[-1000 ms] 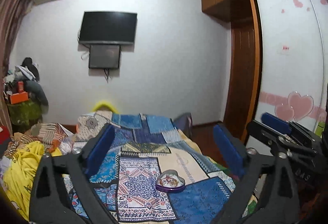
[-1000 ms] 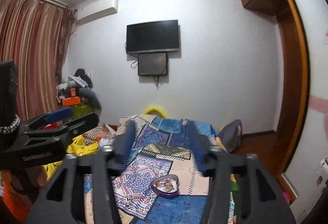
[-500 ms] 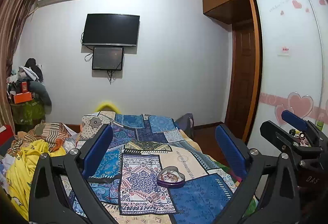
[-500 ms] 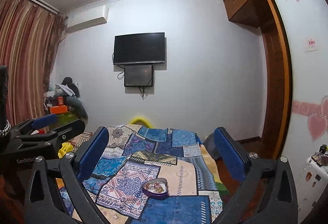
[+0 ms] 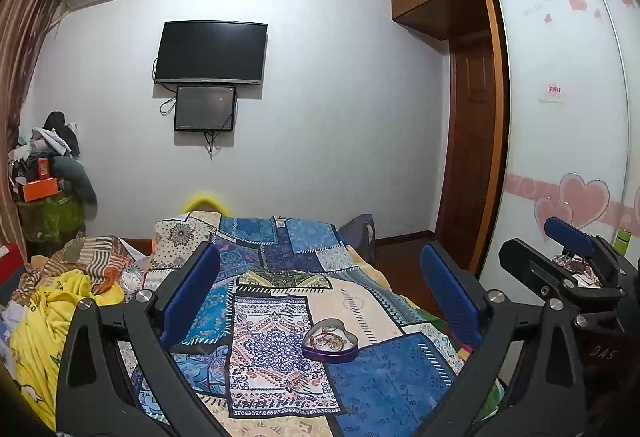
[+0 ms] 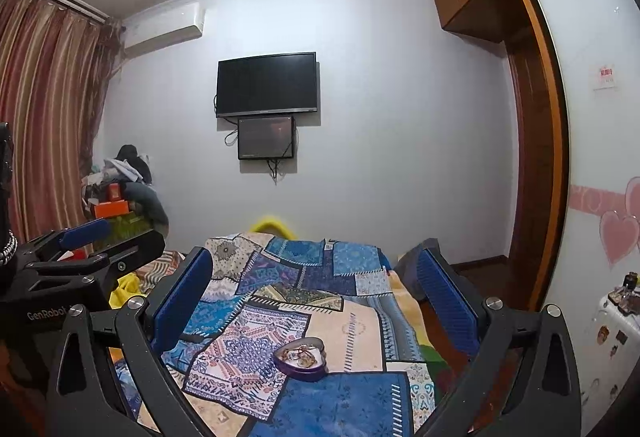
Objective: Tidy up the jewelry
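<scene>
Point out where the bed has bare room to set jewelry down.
Free: the quilt all around the heart-shaped box, especially the blue patch in front of it and the stretch behind it. Crowded: the clothes pile along the quilt's left edge.

Jewelry in the heart-shaped box [image 5: 330, 340]: a small gold tangle, separate pieces too small to tell. Near end of the patchwork bedspread [image 5: 376, 381] cut off by the bottom edge, partly hidden behind gripper arms. Writing on the wardrobe door sticker [image 5: 553, 92] unreadable. Heap on the corner stand [image 6: 120, 193] too jumbled to sort out. Bits on the white cabinet [image 6: 612, 321] at right tiny, unclear.
</scene>
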Motion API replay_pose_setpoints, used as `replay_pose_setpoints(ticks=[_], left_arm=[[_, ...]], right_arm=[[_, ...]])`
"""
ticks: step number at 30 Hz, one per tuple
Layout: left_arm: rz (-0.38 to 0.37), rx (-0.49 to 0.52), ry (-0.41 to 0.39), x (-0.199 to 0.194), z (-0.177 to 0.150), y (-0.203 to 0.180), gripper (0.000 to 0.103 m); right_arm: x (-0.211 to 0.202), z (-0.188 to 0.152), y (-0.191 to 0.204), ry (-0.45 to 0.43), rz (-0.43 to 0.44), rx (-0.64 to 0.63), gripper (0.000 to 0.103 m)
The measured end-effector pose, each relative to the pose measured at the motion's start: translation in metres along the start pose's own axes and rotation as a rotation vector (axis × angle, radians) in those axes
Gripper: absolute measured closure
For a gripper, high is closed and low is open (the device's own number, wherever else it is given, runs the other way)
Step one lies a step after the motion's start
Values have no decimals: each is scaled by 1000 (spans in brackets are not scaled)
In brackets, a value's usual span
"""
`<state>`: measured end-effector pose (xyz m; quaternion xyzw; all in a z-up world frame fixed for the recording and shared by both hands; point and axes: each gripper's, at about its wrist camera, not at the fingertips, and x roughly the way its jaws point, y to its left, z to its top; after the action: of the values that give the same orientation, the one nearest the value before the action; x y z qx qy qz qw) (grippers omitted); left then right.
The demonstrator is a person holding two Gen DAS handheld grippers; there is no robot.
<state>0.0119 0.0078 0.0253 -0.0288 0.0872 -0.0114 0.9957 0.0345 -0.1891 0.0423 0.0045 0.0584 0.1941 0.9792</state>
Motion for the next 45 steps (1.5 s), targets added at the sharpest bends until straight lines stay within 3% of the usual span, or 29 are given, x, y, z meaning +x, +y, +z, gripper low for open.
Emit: replay_pose_setpoints(ticks=[45], left_arm=[[-26, -14, 41, 10, -7, 1, 0]], right_arm=[[5, -1, -12, 48, -22, 27, 2]])
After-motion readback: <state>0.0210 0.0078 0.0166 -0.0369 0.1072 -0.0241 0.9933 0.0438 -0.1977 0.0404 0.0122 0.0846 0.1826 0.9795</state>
